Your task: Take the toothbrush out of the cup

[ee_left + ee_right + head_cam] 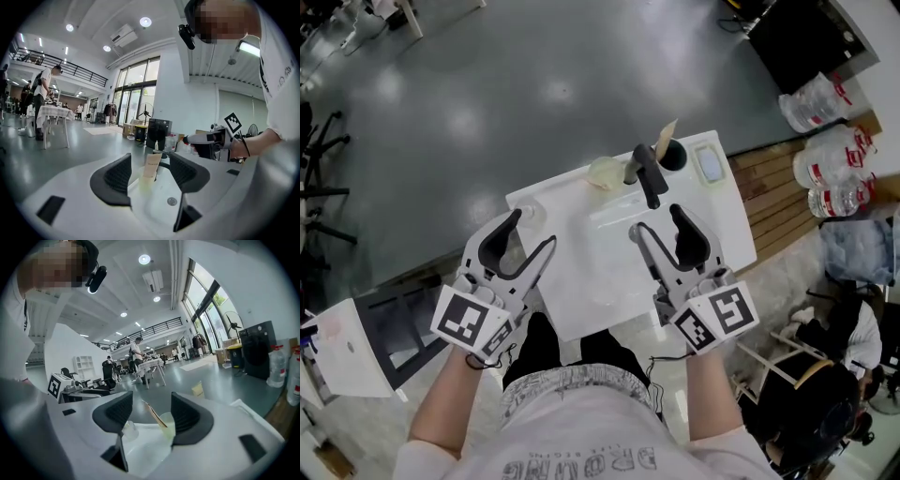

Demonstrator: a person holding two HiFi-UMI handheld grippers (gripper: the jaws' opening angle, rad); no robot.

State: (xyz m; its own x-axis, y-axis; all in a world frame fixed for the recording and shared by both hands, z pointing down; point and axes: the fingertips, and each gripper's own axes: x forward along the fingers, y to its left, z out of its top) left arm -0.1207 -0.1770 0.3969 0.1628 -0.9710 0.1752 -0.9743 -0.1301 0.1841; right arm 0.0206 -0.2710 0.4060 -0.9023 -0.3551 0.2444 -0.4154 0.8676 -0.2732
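A pale yellow-green cup stands at the back of the white sink table, just left of the black faucet. The right gripper view shows this cup with a thin brown toothbrush leaning out to the left. My left gripper hovers open over the table's left side and holds nothing. In its own view the cup stands between the jaws, well ahead. My right gripper hangs open and empty over the basin, short of the cup. The open right gripper frames the cup and toothbrush.
A black holder with a tan card-like item stands right of the faucet, beside a small white tray. A clear cup sits under the left gripper. Water bottles and wooden boards lie to the right, and a seated person is at lower right.
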